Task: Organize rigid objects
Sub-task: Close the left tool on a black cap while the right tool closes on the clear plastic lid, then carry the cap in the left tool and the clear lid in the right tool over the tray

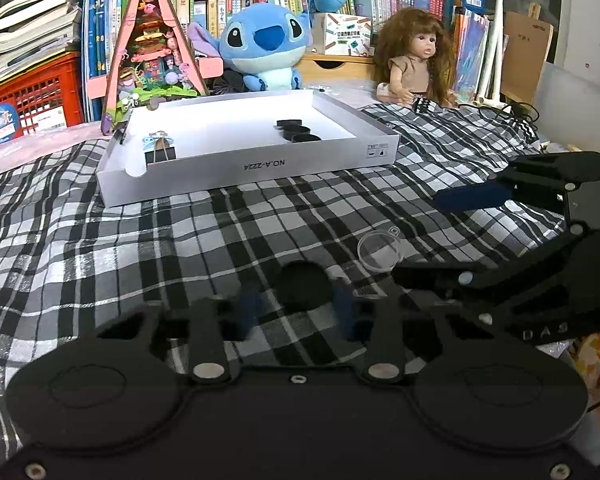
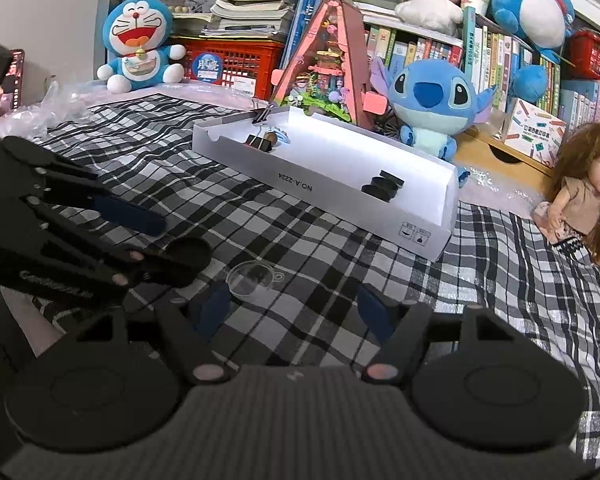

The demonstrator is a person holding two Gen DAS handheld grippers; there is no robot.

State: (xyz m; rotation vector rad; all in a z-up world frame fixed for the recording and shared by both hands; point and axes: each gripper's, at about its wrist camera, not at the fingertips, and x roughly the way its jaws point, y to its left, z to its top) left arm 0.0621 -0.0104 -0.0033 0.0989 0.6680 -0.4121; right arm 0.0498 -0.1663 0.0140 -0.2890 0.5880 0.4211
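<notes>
Black disc (image 1: 300,289) on blanket | left gripper (image 1: 296,312) jaws flank it, contact unclear | right gripper (image 2: 296,312) jaws wide, straddling clear cup (image 2: 254,278) | white tray (image 1: 260,168) apparently destination.

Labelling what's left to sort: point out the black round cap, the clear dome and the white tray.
black round cap (image 1: 300,286), left wrist view, its top face.
clear dome (image 2: 252,278), right wrist view, its centre.
white tray (image 1: 260,168), left wrist view, its front wall.

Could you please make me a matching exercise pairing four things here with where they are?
Things:
1. black cap
2. clear cup
3. binder clip
4. blue plush

Places:
A. behind the white box
B. inside the white box
C. between the fingers of the left gripper
D. just ahead of the right gripper

Pairs: 1-C, 2-D, 3-B, 4-A
</notes>
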